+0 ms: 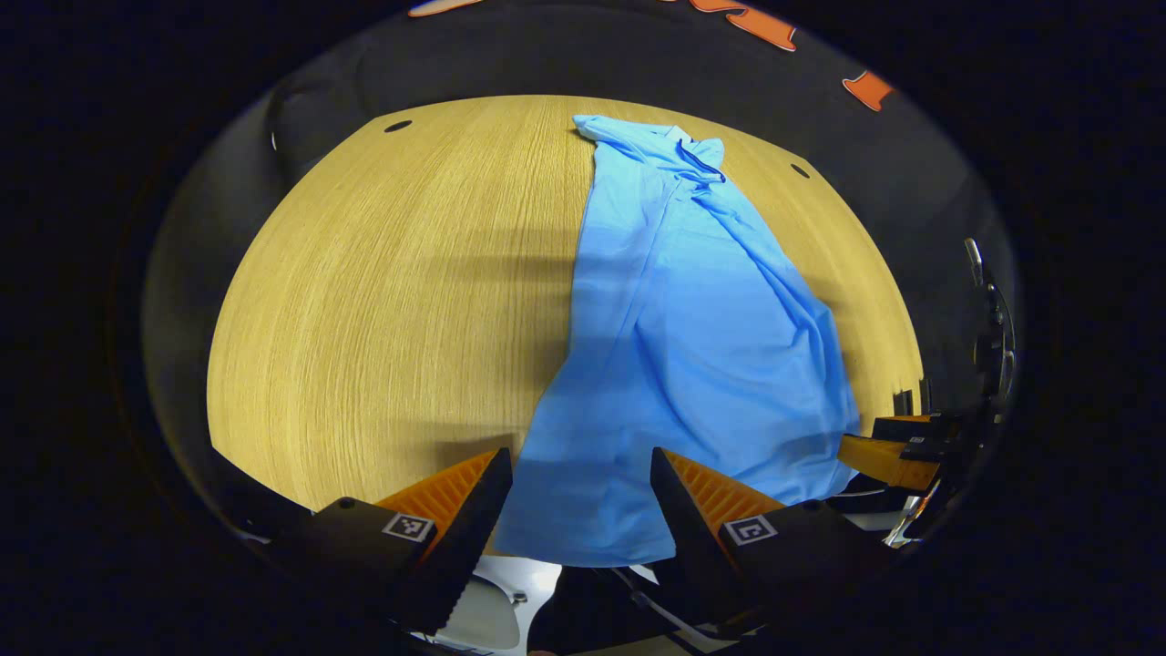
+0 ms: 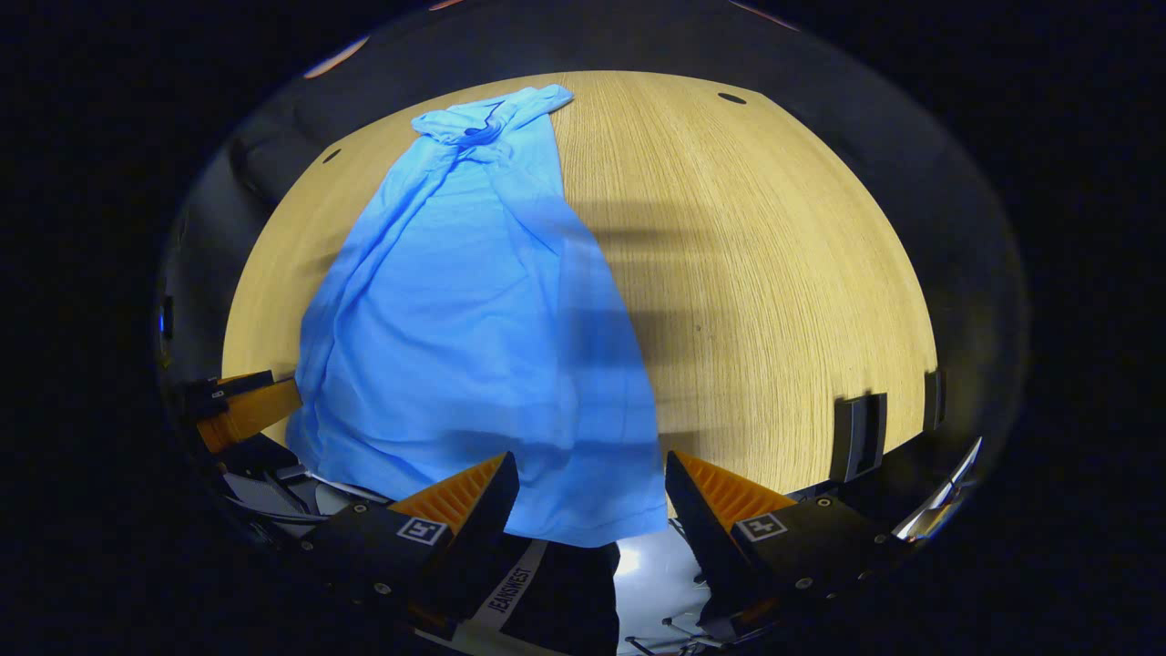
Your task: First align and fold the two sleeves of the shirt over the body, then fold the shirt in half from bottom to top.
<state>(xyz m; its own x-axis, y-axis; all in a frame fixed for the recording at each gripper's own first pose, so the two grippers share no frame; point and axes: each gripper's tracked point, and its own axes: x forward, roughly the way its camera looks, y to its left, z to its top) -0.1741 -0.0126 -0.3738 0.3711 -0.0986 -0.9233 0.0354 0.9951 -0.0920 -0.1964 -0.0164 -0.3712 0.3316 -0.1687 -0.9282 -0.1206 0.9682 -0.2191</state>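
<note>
Grainy wood table (image 1: 383,301); soft blue shirt (image 1: 674,346) narrowed, creased, sleeves seemingly folded in; both jaws open.

1. The left gripper (image 1: 581,478) is held low and level, and a wide gap is seen between its two fingers (image 1: 465,497).
2. Nothing is clasped by the left gripper's jaws.
3. The right gripper (image 2: 588,483) is held in a like pose, its fingers (image 2: 729,497) spread well apart, with nothing pressed between them.
4. In the left gripper view the right gripper (image 1: 897,451) is seen far off to the right; in the right gripper view the left gripper (image 2: 241,405) is seen far off to the left.
</note>
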